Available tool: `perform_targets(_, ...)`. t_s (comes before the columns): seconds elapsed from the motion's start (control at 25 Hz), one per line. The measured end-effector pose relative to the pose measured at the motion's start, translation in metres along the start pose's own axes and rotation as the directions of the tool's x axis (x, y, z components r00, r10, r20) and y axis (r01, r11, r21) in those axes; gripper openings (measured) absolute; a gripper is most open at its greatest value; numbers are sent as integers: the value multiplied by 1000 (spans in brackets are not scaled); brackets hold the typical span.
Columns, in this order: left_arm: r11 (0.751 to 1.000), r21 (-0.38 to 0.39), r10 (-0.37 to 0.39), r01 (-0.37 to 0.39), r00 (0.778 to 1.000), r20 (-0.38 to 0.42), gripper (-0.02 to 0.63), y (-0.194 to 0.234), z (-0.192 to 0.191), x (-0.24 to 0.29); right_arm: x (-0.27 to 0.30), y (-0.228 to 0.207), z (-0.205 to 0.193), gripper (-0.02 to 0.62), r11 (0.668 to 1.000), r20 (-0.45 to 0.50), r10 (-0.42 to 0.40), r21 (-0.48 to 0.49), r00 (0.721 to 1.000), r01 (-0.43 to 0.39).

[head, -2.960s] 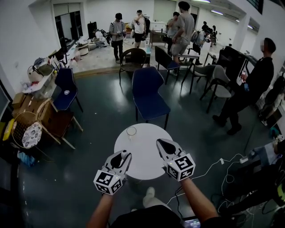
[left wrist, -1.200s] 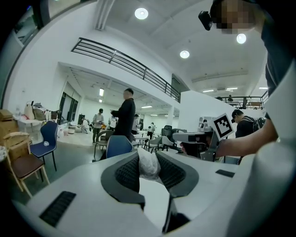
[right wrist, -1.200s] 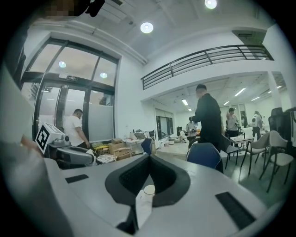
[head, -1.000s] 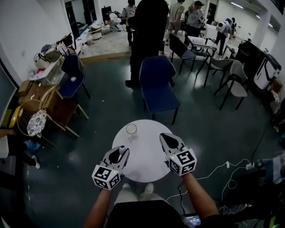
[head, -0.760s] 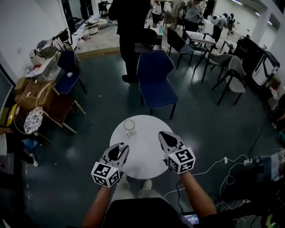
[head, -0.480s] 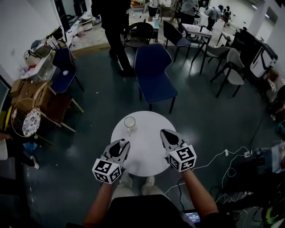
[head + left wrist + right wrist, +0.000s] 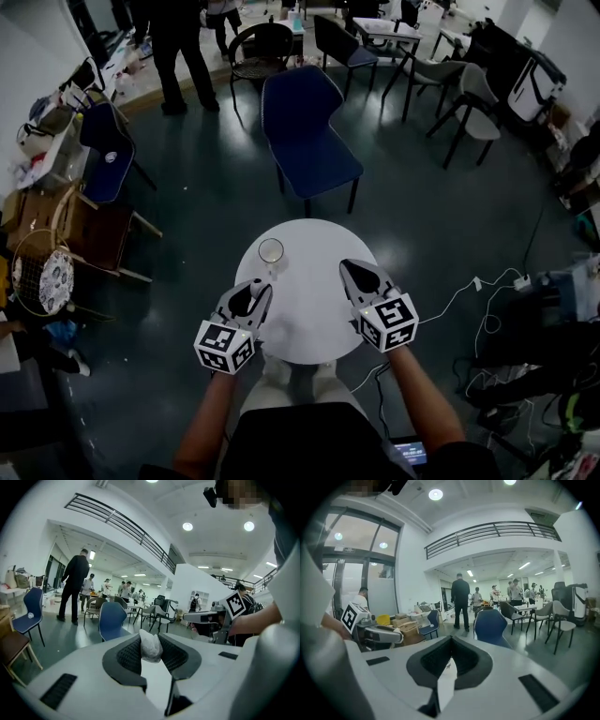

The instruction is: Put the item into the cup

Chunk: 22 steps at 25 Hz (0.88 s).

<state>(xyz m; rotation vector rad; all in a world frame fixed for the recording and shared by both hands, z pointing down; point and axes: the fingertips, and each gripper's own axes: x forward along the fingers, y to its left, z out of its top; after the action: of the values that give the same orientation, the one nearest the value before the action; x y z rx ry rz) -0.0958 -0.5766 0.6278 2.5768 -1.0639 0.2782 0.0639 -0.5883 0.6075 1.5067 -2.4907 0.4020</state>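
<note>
A clear empty cup [image 7: 271,251] stands at the far left part of the small round white table [image 7: 307,323]. My left gripper [image 7: 257,289] hovers over the table's near left, just short of the cup. It is shut on a small crumpled whitish item [image 7: 151,645] pinched between its ribbed pads. My right gripper [image 7: 353,271] is over the table's right side, apart from the cup, and its jaws [image 7: 451,639] meet at the tips with nothing in them. Neither gripper view shows the cup.
A blue chair [image 7: 305,131] stands just beyond the table. Wooden chairs and clutter [image 7: 89,234] line the left wall. White cables [image 7: 487,309] trail on the floor to the right. People stand far off at the back.
The head view has tipped further down, so the table sits higher in the frame. The person in black near the blue chair has walked off to the back left. Both grippers keep their places.
</note>
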Motion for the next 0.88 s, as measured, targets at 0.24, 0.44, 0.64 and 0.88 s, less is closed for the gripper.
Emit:
perform_targets(0.24,993,111,-22,31,996,-82,107,42,-15,36,30,-3,-26,17,998,-50,-45,34,998,47)
perform_targets(0.44,990,124,-44,60,991,-130,107,72,-33,59,51,-5,-39,17,995,-70,-76,65,995,81)
perform_targets(0.64,981,162,-74,104,981,-178,107,84,-48,81,63,-13,-57,17,989,-94,-110,86,989,118)
perform_targets(0.88,972,195,-90,132,973,-211,107,101,-57,104,69,-17,-76,17,982,-118,-139,114,983,152)
